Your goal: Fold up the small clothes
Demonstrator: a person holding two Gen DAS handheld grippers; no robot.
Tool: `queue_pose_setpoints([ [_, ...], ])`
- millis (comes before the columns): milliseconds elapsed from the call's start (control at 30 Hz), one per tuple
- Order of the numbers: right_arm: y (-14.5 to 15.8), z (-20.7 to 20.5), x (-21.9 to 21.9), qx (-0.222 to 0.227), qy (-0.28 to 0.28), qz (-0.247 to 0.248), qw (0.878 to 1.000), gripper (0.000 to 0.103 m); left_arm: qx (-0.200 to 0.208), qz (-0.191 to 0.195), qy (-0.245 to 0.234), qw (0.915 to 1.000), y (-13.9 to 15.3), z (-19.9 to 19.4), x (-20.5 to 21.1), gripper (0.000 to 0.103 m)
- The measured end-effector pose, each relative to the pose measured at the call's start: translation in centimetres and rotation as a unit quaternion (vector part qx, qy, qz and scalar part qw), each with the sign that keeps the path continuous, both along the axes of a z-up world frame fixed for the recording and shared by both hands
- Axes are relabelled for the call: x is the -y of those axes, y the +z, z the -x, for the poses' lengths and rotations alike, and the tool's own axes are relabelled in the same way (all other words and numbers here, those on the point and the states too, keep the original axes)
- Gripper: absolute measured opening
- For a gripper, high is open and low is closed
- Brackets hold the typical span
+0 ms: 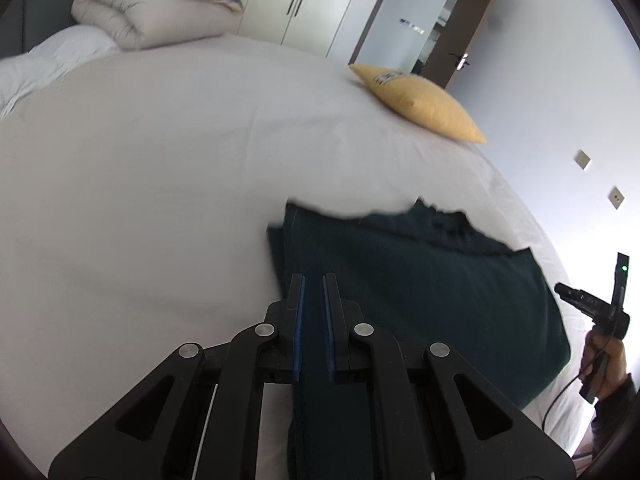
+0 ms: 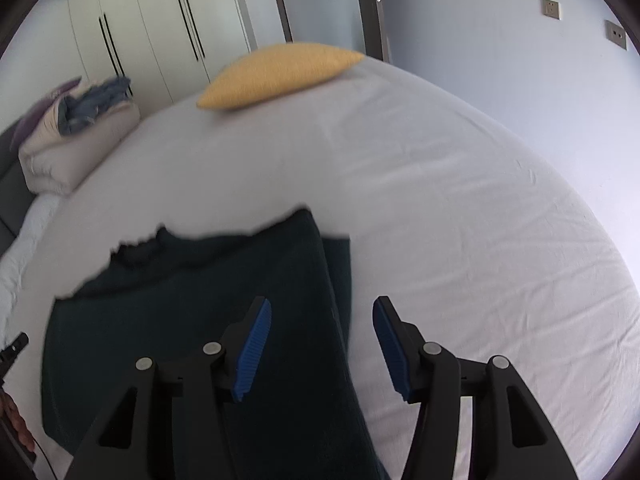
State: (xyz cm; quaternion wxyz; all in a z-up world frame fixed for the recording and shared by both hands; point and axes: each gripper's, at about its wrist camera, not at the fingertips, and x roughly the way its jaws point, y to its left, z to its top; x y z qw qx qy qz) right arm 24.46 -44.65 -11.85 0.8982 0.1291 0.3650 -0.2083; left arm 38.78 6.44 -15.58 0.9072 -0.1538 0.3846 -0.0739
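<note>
Left gripper is clamped on a fold of the dark green garment, whose blurred far edge lies on the bed. Right gripper stands wide apart, empty, over the garment's right edge; its lower part is cut off.

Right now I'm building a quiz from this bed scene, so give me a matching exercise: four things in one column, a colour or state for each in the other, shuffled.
Things:
1. left tool
2. right tool
3. cushion
4. garment

States:
A. yellow, lying at the far edge of the bed
B. jaws spread wide, nothing between them
C. dark green, spread on the white sheet
D. jaws nearly together, dark cloth between them

Pairs: 1-D, 2-B, 3-A, 4-C
</note>
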Motion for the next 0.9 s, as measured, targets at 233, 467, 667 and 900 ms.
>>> queue_pose_setpoints([
  [233,-2.2,1.9,1.1,-0.033,0.007,-0.031,0.999,0.046,-0.045,0.007,-0.003,0.999,-3.3,1.4,0.0,0.008],
  [467,-1.8,3.1,0.3,-0.008,0.018,-0.047,0.999,0.022,-0.025,0.01,0.005,0.9996,-2.5,2.8,-0.4,0.008],
  [667,-2.0,3.7,0.7,0.0,0.016,-0.059,0.998,0.01,-0.024,0.009,0.0,0.9997,-2.2,2.4,0.0,0.008],
  [900,-2.8,5.0,2.7,0.012,-0.031,-0.097,0.995,0.005,-0.034,-0.003,-0.009,0.9994,-3.0,1.7,1.0,0.008],
])
